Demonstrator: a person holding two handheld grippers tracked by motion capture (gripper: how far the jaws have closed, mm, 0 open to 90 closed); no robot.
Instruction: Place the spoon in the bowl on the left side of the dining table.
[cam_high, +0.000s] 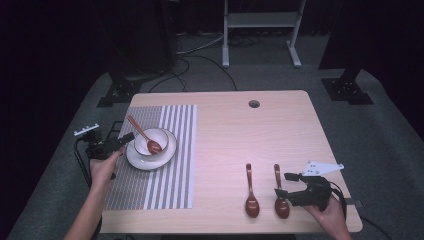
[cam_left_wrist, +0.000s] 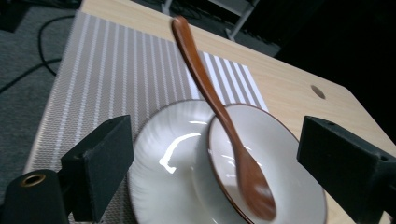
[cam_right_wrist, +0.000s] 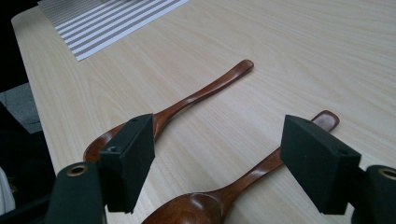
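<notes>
My left gripper (cam_high: 125, 141) gapes empty beside the bowl (cam_high: 159, 136) holding a spoon (cam_high: 143, 136). My right gripper (cam_high: 286, 183) hangs open, empty, over another spoon (cam_high: 279, 192) on the wooden table (cam_high: 260, 130).

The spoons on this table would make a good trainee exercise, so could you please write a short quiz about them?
1. How many wooden spoons are in the scene?
2. True or false: the spoon in the bowl lies flat on the striped mat.
3. Which hand-held gripper has a spoon on the bare table between its open jaws? A left, B right.

Key
1. Three: one spoon in the bowl, a left spoon and a right spoon on the table.
2. False: its head rests in the bowl, which stands on a plate.
3. B, the right hand-held gripper; the left hand-held gripper is open at the bowl.
</notes>
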